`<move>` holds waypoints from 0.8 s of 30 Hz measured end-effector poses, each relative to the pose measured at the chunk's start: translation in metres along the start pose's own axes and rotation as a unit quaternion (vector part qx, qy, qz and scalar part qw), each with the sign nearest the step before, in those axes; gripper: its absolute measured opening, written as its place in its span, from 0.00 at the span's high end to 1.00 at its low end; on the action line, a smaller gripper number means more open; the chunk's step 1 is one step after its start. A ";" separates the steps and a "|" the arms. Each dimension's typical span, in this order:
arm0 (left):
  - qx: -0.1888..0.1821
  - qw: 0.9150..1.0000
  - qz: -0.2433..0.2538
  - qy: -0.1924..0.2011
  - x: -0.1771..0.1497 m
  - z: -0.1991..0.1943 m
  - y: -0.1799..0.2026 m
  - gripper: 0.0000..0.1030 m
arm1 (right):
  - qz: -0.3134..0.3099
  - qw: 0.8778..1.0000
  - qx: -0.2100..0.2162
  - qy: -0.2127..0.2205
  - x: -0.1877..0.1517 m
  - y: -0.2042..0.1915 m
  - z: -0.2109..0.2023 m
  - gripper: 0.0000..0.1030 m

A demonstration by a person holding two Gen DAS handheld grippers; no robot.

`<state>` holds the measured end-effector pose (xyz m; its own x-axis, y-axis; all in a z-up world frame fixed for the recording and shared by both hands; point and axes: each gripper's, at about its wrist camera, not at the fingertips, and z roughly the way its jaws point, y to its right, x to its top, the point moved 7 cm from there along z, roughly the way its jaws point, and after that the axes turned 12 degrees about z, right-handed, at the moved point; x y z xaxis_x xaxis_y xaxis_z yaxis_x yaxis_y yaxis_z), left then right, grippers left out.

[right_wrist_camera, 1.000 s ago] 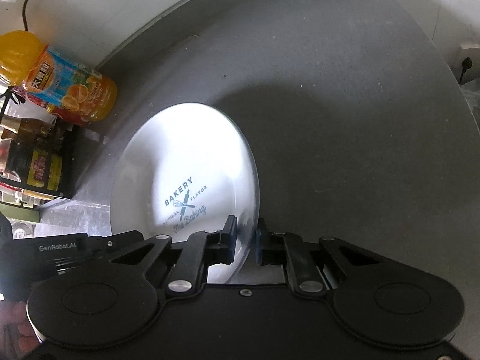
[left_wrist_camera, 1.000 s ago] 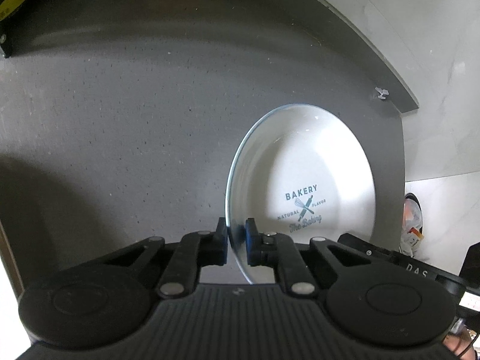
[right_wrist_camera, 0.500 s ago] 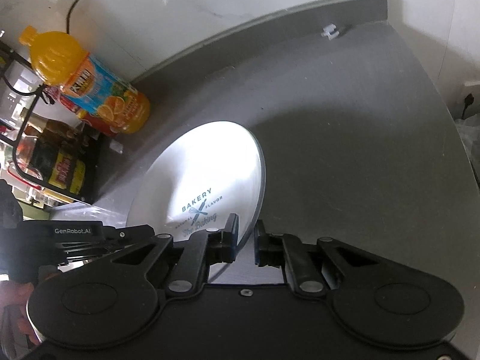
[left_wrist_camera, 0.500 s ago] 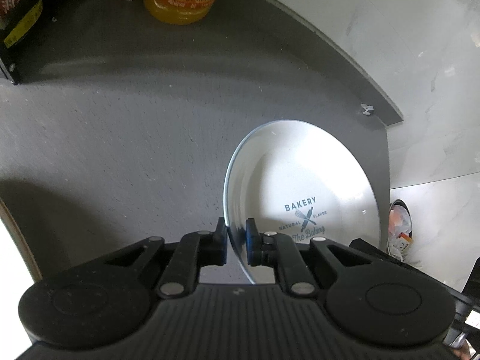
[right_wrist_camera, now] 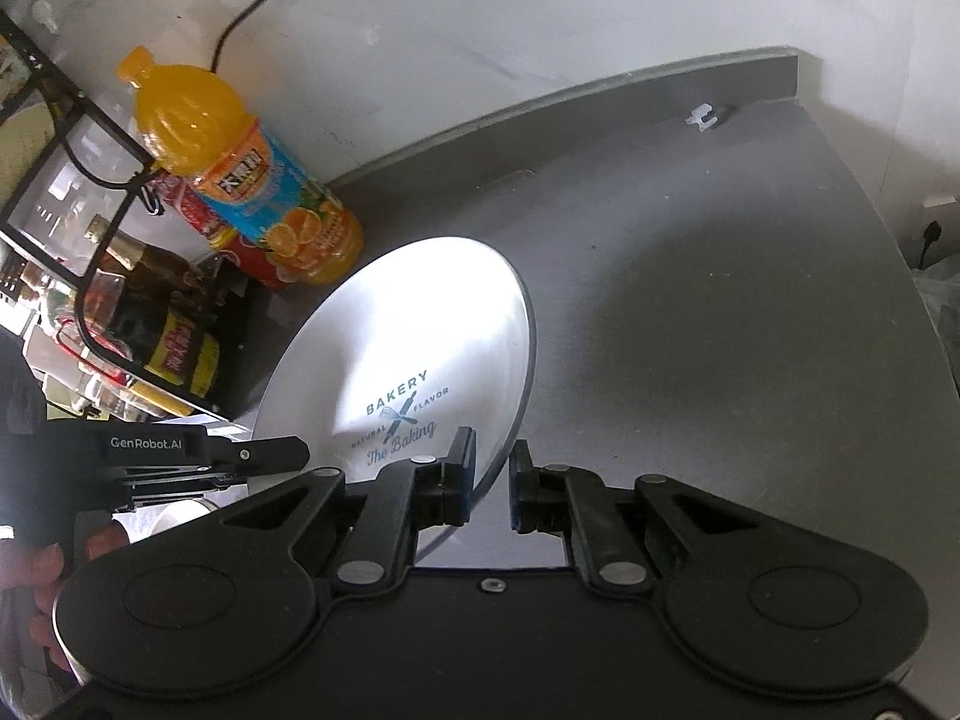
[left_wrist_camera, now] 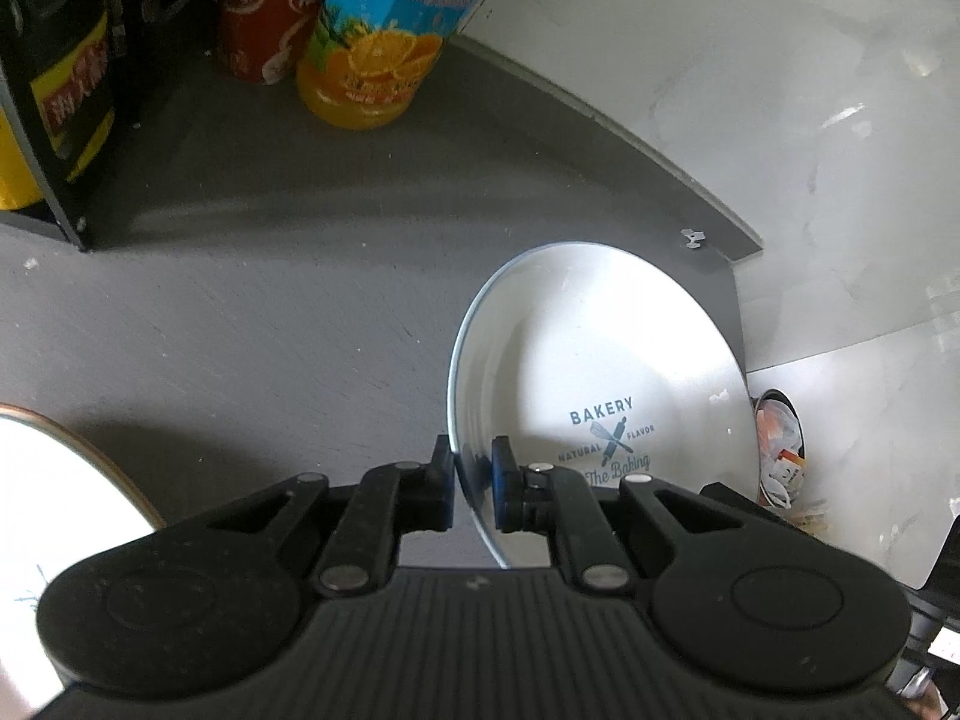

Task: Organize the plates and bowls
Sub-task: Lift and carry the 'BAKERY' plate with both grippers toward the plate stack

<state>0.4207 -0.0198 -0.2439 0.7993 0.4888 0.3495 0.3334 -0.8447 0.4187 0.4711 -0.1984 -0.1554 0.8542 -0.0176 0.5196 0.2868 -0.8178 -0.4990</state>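
Note:
A white plate (left_wrist_camera: 600,360) printed "BAKERY" hangs tilted above the grey counter (left_wrist_camera: 270,330), held at opposite rims. My left gripper (left_wrist_camera: 474,477) is shut on its near rim. In the right wrist view the same plate (right_wrist_camera: 414,336) has its rim between the fingers of my right gripper (right_wrist_camera: 489,480), which is shut on it. The left gripper's body (right_wrist_camera: 198,450) and a person's hand (right_wrist_camera: 36,570) show at the lower left of that view.
An orange juice bottle (right_wrist_camera: 240,174), a red can (left_wrist_camera: 270,6) and a black rack of sauce bottles (right_wrist_camera: 150,324) stand at the back left by the wall. A white dish with a brown rim (left_wrist_camera: 66,498) lies at the near left. A small white clip (right_wrist_camera: 702,117) sits far right.
Both grippers have pulled back and tipped up with the plate. The bottles and wall have come further into view, and the brown-rimmed dish has appeared at the lower left.

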 end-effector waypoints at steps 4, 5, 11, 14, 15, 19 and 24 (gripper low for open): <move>-0.005 1.000 0.008 0.003 0.001 -0.008 -0.003 0.90 | -0.007 1.000 -0.001 0.012 -0.008 -0.013 -0.007 0.89; -0.006 1.000 0.010 0.003 0.001 -0.010 -0.005 0.90 | -0.005 1.000 0.000 0.013 -0.009 -0.014 -0.008 0.89; -0.009 1.000 0.023 0.002 -0.002 -0.026 -0.018 0.90 | 0.004 1.000 0.002 0.021 -0.024 -0.029 -0.012 0.89; -0.008 1.000 0.027 0.002 -0.003 -0.034 -0.027 0.90 | 0.007 1.000 0.002 0.024 -0.032 -0.039 -0.012 0.89; -0.008 1.000 0.029 0.001 -0.003 -0.037 -0.030 0.90 | 0.008 1.000 0.003 0.024 -0.035 -0.042 -0.011 0.89; -0.007 0.999 0.034 0.002 -0.004 -0.050 -0.044 0.90 | 0.010 1.000 0.003 0.027 -0.047 -0.057 -0.008 0.89; -0.007 0.999 0.039 0.000 -0.009 -0.064 -0.063 0.90 | 0.011 0.999 0.004 0.030 -0.064 -0.072 -0.009 0.89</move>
<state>0.3611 0.0427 -0.2197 0.8230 0.4216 0.3808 0.2630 -0.8768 0.4025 0.3917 -0.1436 -0.1469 0.8335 -0.0704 0.5480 0.2713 -0.8119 -0.5170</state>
